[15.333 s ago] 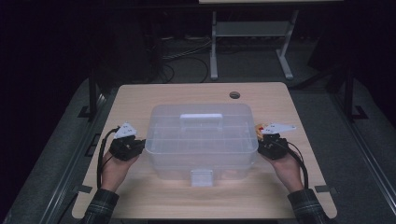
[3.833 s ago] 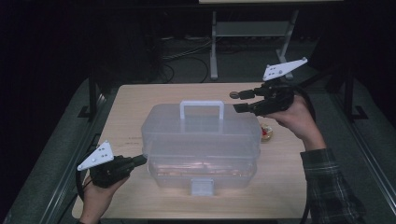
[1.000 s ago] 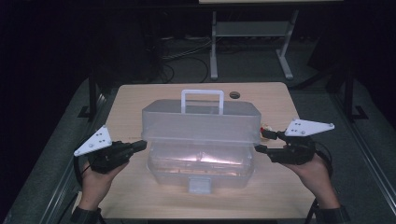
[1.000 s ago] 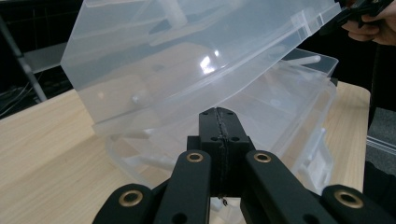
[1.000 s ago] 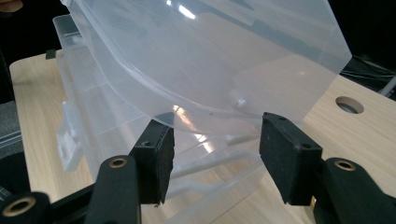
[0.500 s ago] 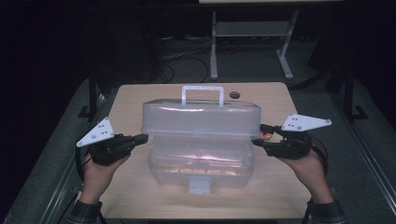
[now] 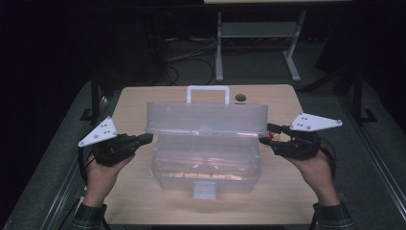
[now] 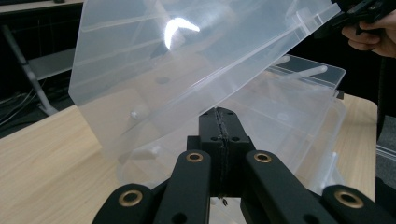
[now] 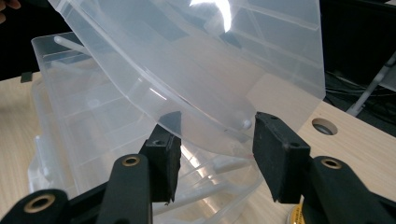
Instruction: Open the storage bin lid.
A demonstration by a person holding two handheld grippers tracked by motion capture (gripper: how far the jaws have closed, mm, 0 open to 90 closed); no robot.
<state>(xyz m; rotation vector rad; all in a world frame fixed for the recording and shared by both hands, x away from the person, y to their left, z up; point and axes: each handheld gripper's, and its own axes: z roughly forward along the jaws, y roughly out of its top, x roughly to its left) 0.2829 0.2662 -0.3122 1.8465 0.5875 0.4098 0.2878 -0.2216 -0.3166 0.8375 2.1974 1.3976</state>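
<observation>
I have a hand-held gripper in each hand, and a big clear plastic box (image 7: pixel 206 163) sits in the middle of the bench (image 7: pixel 134 103) between them. The box lies longways from my left to my right. Its lid (image 7: pixel 207 119) is lifted and tilts up and away from me, with its long edge running the same way as the box. The white handle (image 7: pixel 208 93) on the lid points up toward the far side of the bench. The small white latch (image 7: pixel 205 189) on the front of the box faces me.

My left hand-held gripper (image 7: pixel 143 139) is squeezed tight closed, with its tip right at the left end of the lid. My right hand-held gripper (image 7: pixel 266 139) is at the right end of the lid. Its jaws have just been closing, and the edge of the lid is in the gap between them, but they do not pinch it.
</observation>
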